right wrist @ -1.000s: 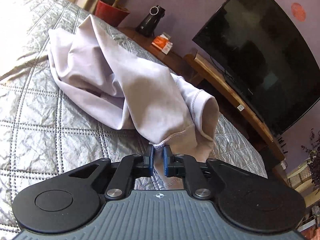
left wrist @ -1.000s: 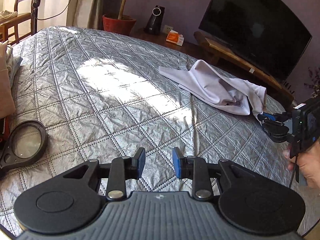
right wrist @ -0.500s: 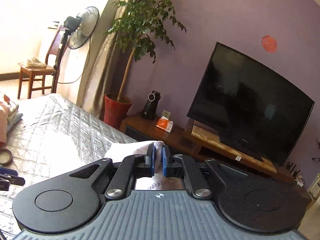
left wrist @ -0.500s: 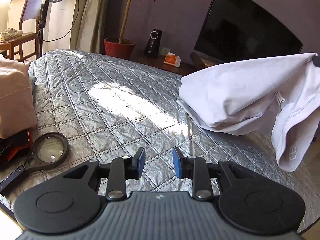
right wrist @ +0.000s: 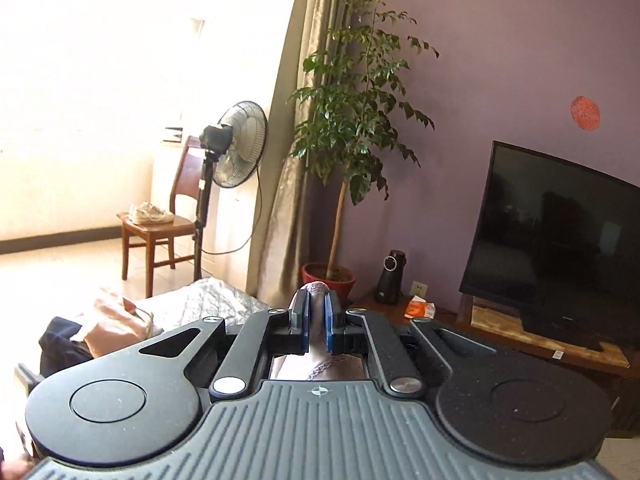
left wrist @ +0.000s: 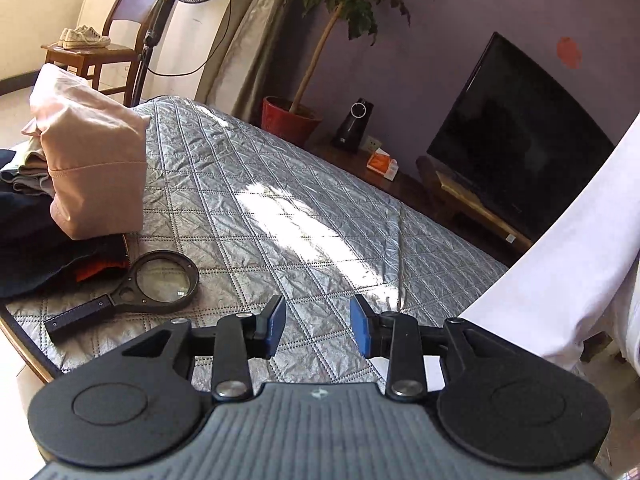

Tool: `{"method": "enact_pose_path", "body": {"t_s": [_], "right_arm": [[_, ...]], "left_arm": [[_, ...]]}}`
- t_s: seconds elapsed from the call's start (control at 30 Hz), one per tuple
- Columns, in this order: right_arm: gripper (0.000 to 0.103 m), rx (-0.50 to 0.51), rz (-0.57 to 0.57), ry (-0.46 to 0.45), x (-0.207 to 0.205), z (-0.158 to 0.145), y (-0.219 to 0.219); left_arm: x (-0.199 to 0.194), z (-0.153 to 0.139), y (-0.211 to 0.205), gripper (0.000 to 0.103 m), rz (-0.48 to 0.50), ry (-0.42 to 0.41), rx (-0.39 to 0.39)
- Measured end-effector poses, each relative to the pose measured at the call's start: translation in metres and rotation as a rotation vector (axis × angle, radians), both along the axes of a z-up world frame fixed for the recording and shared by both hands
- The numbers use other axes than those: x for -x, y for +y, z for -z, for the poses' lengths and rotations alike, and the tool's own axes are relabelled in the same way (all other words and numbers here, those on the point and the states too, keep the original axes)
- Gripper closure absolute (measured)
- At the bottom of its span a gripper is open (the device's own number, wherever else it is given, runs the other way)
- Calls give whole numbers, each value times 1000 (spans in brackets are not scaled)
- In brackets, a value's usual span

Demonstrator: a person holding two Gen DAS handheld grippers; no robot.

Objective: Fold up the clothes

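Observation:
A pale lilac garment [left wrist: 568,264] hangs in the air at the right of the left wrist view, lifted clear of the silver quilted bed [left wrist: 280,208]. My right gripper [right wrist: 316,320] is shut on a hemmed edge of that garment [right wrist: 318,288], held high and pointing toward the far wall. My left gripper [left wrist: 316,330] hovers over the near part of the bed with its jaws opening and nothing between the blue pads [left wrist: 276,326]. The hanging cloth is just to its right, apart from the fingers.
A stack of clothes topped by a folded pink piece [left wrist: 92,164] sits at the bed's left, with a black magnifying glass [left wrist: 160,280] beside it. Beyond the bed stand a TV [left wrist: 516,140], a low wooden stand, a potted tree [right wrist: 344,152], a fan [right wrist: 236,148] and a chair.
The right gripper rose high with the garment, which left the bed and now hangs at the right. The left gripper lifted and swung left, and its jaws widened a little.

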State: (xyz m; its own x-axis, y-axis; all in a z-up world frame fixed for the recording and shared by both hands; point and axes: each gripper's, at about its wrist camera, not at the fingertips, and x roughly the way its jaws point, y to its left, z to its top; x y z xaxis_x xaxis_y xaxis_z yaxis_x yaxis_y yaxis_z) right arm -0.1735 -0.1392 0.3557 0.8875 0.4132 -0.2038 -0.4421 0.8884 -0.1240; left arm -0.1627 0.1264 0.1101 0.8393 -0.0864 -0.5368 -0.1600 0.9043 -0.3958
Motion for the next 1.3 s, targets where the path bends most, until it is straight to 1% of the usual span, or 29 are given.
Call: {"method": "enact_pose_path", "body": {"t_s": [0.1,0.2,0.27,0.33,0.37,0.4,0.43,0.5,0.53,0.57,0.6,0.63,0.67,0.7,0.73,0.77,0.8,0.83,0.87,0.9,0.93,0.97,1.0,1.07,1.1,1.17,1.2,1.23,1.3], "right_arm": [[94,-171,-35,-10,-6,-23,1],[94,-325,8,21,-17,-28,-18],[94,-375,82,69,-31,-11,-40],[94,-369,202,132,-54,29,-71],[94,-352,263,165,-65,50,-85],[94,-280,330,204,-74,73,-97],[93,-159,414,234,-82,100,-105],[91,172,603,215,-90,152,-111],[91,305,680,208,-92,175,-115],[90,315,719,228,-90,188,-123],[86,245,753,271,-85,197,-132],[83,181,765,277,-78,201,-135],[81,176,749,255,-70,205,-129],[73,193,701,239,-64,209,-119],[61,209,627,236,-59,214,-105],[54,212,538,247,-55,218,-91],[43,206,443,264,-52,223,-77],[39,198,341,290,-51,228,-61],[38,196,212,332,-50,235,-41],[36,216,125,367,-51,241,-21],[31,249,58,399,-52,249,-2],[31,276,0,431,-52,258,15],[31,295,-38,450,-53,268,28],[31,329,-35,450,-56,286,44],[32,337,-9,455,-59,294,48],[44,344,43,466,-66,309,54],[69,314,66,484,-72,312,52],[103,275,83,509,-79,313,49],[102,196,115,545,-92,315,47]], "left_arm": [[-1,2,8,71,-36,7,13],[-3,4,15,71,-68,12,28],[-4,5,19,71,-80,14,38],[-6,7,20,70,-78,23,42],[-8,8,20,70,-75,28,43],[-10,9,20,70,-71,30,42],[-11,10,19,70,-67,32,41],[-13,12,17,69,-59,37,40],[-15,12,16,69,-56,40,39],[-17,13,15,69,-52,43,39],[-18,15,14,69,-48,45,40],[-20,15,12,69,-44,46,41],[-21,16,11,68,-40,47,42],[-23,17,9,68,-37,50,41],[-24,18,7,68,-33,54,41],[-26,19,5,68,-28,58,41],[-26,20,2,68,-23,59,40],[-27,20,1,68,-18,58,37],[-27,20,-1,68,-15,55,33],[-26,20,-1,68,-15,53,28],[-26,20,-2,67,-14,50,23],[-26,20,-1,67,-18,50,20],[-26,20,-1,67,-22,51,17],[-26,20,2,66,-34,54,18],[-26,20,3,66,-40,54,15],[-27,18,4,66,-44,47,0],[-26,17,3,66,-42,40,-9],[-26,16,2,65,-40,34,-16],[-26,15,2,64,-39,30,-20]]}}
